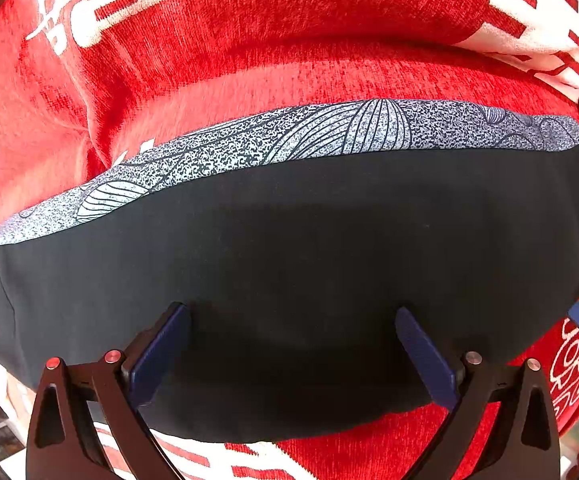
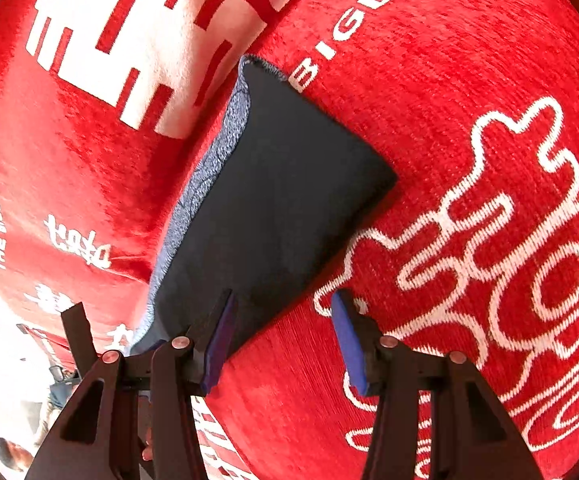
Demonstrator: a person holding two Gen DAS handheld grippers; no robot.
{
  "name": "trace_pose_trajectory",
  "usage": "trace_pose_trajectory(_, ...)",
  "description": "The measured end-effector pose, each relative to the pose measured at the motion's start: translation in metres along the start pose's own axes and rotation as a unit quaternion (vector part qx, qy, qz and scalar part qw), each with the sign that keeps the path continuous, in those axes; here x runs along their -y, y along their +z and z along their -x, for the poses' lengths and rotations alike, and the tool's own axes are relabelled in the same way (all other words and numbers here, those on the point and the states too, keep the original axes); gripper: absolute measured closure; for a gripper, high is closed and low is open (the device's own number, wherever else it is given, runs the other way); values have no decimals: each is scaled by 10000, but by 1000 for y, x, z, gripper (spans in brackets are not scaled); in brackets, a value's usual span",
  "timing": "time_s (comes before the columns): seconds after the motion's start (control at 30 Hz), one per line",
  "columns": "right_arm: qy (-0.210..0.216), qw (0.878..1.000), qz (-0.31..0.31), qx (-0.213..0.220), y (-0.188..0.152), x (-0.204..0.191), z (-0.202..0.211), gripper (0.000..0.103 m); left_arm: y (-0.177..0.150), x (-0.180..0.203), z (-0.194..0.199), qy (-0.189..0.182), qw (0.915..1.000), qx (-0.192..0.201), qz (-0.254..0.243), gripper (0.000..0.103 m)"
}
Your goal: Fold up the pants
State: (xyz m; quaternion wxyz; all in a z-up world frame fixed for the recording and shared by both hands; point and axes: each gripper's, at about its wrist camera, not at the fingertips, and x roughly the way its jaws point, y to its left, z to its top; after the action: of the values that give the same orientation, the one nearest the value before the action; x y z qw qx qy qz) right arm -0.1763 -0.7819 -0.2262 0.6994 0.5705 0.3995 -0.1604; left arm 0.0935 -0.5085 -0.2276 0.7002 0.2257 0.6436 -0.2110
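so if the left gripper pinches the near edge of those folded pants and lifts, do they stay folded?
Probably not: the pants look like thin soft fabric lying flat on the red blanket, so layers likely droop. Light, likely. Left gripper is open above them.

I see the pants (image 1: 289, 264) lying flat as a folded, dark navy rectangle, with a strip of speckled blue-and-white leaf print (image 1: 309, 132) showing along the far long edge. From my right camera they (image 2: 273, 196) run away at a slant, edges neat, corners squared
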Motion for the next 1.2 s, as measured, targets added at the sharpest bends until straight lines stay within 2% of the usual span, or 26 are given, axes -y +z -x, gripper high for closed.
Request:
trace_pose_trajectory(0.17,305,9990,-196,258,10,11,3,50,0,2,-1,9,10000,16,17,0)
trace_pose_trajectory(0.33,468,9979,-110,424,24,10,-2,48,-2,1,-1,5,10000,36,-3,0)
trace_pose_trajectory(0.43,646,9962,-191,556,32,12,-6,48,-2,3,6,116,9999,80,-60,1)
trace_pose_trajectory(0.47,719,9955,-280,554,35,13,-8,48,-1,5,10,146,9998,137,-82,12)
trace_pose_trajectory(0.5,802,9945,-418,518,38,14,-9,48,-1,7,17,87,9998,182,-96,29)
trace_pose_trajectory(0.57,819,9942,-610,346,44,14,-11,57,0,9,27,-173,9996,201,-44,33)
trace_pose_trajectory(0.6,791,9945,-625,287,45,14,-10,79,1,10,34,-267,9992,301,4,33)
trace_pose_trajectory(0.63,829,9943,-612,258,46,13,-7,88,1,12,40,-337,9985,434,1,33)
trace_pose_trajectory(0.67,855,9944,-570,249,45,11,-3,88,0,14,42,-379,9980,503,-17,33)
trace_pose_trajectory(0.73,832,9957,-298,275,44,0,9,89,0,23,38,-552,9969,549,-66,33)
trace_pose_trajectory(0.8,756,9965,107,349,41,-22,18,89,-2,35,20,-728,9965,405,-110,33)
trace_pose_trajectory(0.9,616,9946,753,359,31,-61,25,89,-17,50,13,-452,9934,1008,-324,33)
trace_pose_trajectory(0.93,540,9927,1015,373,26,-74,27,89,-20,51,14,-435,9925,1092,-348,33)
trace_pose_trajectory(1.0,403,9860,1571,384,16,-104,27,89,-21,42,13,-705,9913,1094,-196,33)
trace_pose_trajectory(1.1,189,9743,2220,331,-2,-145,21,89,-21,29,15,-1048,9889,1025,-254,33)
trace_pose_trajectory(1.2,-95,9598,2792,275,-24,-181,12,89,-24,-1,25,-1260,9883,861,-53,33)
